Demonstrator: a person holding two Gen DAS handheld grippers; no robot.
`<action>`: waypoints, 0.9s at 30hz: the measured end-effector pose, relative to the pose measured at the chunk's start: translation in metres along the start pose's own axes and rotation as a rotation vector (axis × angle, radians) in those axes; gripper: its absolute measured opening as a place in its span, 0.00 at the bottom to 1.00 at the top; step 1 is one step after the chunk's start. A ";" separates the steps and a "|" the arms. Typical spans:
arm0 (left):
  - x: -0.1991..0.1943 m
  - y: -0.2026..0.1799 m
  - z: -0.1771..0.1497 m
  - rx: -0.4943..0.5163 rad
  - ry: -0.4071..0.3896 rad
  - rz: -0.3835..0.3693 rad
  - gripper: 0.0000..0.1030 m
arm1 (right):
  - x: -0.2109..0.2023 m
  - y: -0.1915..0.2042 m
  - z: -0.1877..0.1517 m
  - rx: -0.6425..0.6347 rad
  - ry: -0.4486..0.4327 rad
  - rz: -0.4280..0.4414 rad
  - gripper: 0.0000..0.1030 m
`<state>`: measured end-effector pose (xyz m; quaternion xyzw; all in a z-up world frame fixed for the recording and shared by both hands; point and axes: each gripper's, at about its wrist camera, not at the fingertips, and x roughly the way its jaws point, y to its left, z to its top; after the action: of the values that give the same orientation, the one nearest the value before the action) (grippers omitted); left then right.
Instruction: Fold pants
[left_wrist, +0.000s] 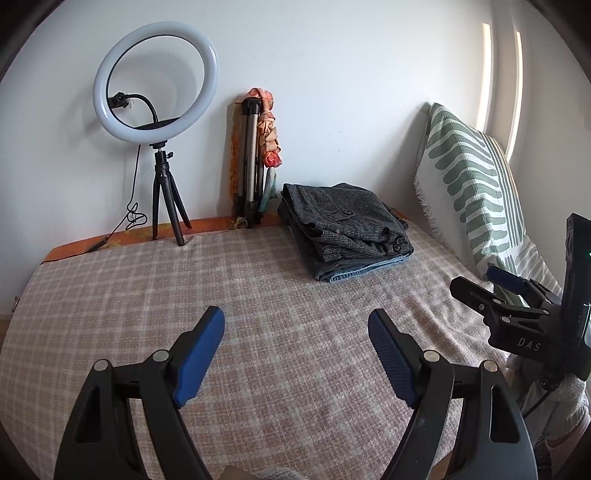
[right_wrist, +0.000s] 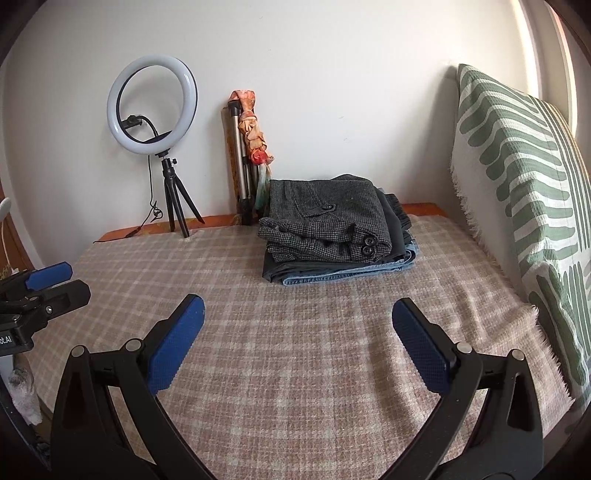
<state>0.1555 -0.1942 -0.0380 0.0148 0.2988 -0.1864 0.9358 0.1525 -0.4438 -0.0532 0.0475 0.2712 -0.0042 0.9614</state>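
while both grippers, left gripper (left_wrist: 295, 332) and right gripper (right_wrist: 297, 325), hover spread wide and empty, folded pants (right_wrist: 325, 221) look soft, thick, floppy; pinch waistband edge.

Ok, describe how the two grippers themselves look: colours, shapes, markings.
Both match. The left gripper has curved black plastic arms with silver pivot pins, and its fingers carry blue ridged pads. The right gripper is built the same way, with textured blue pads. Seen from the left wrist, the right gripper's black body bears white "DAS" lettering.
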 end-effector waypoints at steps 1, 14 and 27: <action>0.000 0.000 0.000 0.000 0.000 -0.001 0.76 | -0.001 0.000 0.000 0.000 0.000 -0.001 1.00; -0.005 -0.003 0.002 0.016 -0.010 0.005 0.76 | 0.002 0.002 0.001 -0.003 0.005 0.006 1.00; -0.009 -0.004 0.002 0.023 -0.016 0.002 0.76 | 0.003 0.003 -0.001 -0.005 0.010 0.011 1.00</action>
<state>0.1489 -0.1948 -0.0311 0.0243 0.2892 -0.1892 0.9381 0.1549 -0.4403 -0.0551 0.0465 0.2757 0.0018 0.9601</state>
